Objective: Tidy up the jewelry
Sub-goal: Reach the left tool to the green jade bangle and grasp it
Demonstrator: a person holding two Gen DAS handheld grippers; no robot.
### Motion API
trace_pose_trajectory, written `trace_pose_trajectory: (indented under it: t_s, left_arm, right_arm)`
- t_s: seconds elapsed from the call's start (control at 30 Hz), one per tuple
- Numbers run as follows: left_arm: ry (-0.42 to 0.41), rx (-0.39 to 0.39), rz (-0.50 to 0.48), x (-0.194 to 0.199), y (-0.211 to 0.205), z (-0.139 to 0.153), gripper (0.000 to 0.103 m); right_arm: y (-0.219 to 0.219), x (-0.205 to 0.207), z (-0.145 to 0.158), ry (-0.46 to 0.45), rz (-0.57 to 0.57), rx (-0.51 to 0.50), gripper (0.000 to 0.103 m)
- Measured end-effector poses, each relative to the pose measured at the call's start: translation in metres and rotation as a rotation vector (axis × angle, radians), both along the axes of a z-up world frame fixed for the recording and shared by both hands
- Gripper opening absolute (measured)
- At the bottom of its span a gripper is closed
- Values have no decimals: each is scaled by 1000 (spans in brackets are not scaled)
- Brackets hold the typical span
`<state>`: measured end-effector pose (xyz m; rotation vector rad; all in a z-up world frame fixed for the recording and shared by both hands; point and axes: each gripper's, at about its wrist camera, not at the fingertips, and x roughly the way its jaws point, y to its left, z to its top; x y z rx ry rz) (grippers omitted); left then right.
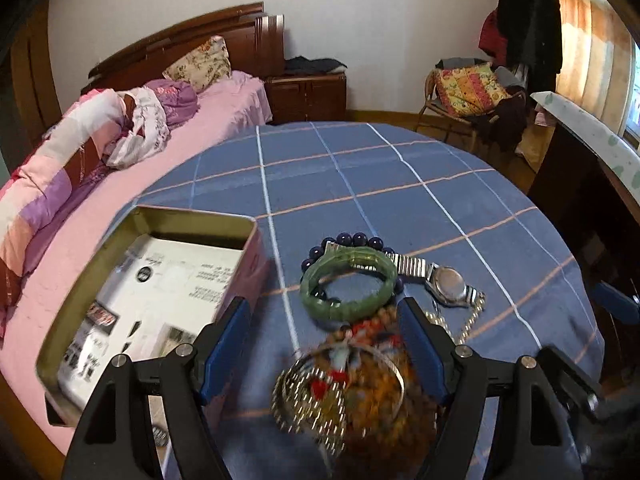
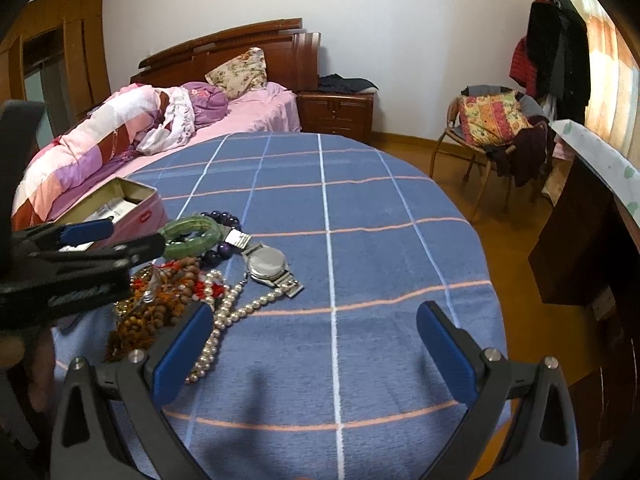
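A heap of jewelry lies on the blue checked cloth. In it are a green bangle, dark purple beads, a silver watch, brown wooden beads with red bits, thin silver bangles and a pearl necklace. My left gripper is open, its blue pads on either side of the blurred brown beads and silver bangles. An open pink tin sits to its left. My right gripper is open over bare cloth, right of the pearls.
A white printed box lies inside the tin. A bed with pink bedding runs along the table's left side. At the back right stands a chair piled with clothes, and a dark desk is at the right.
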<state>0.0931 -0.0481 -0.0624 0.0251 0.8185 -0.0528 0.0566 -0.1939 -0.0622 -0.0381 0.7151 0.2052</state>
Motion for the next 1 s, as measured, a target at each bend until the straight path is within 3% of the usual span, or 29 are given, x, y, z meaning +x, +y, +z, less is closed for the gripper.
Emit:
trace_pose_trajectory:
  t_s: [0.27,0.33,0.37,0.4,0.6,0.87,1.0]
  left_arm:
    - [95,-46,-38,24,-7,-20,65]
    - [95,-46,-46,25,-7,-20,45]
    - [98,-47,-56,26,-8,-20,25]
    - [98,-53,-62,25,-7,-19,22]
    - [40,-57,-72,15,-5,-10,13]
    - [-87,-57,-55,-11,10,24,13]
    - [-133,-39,-53,-24,13,36,13]
  right_arm:
    - [4,-2,-2,1,17,-11,103]
    - [5,-1,-4,2,17,-15,103]
    - [5,-1,-4,3,18,-17,103]
    - [5,-1,-4,3,17,-17,103]
    - [4,0,-5,4,18,-21,103]
    - [0,2,-6,-2,19,-20,103]
    - [-1,10,-3,7,33,-11,94]
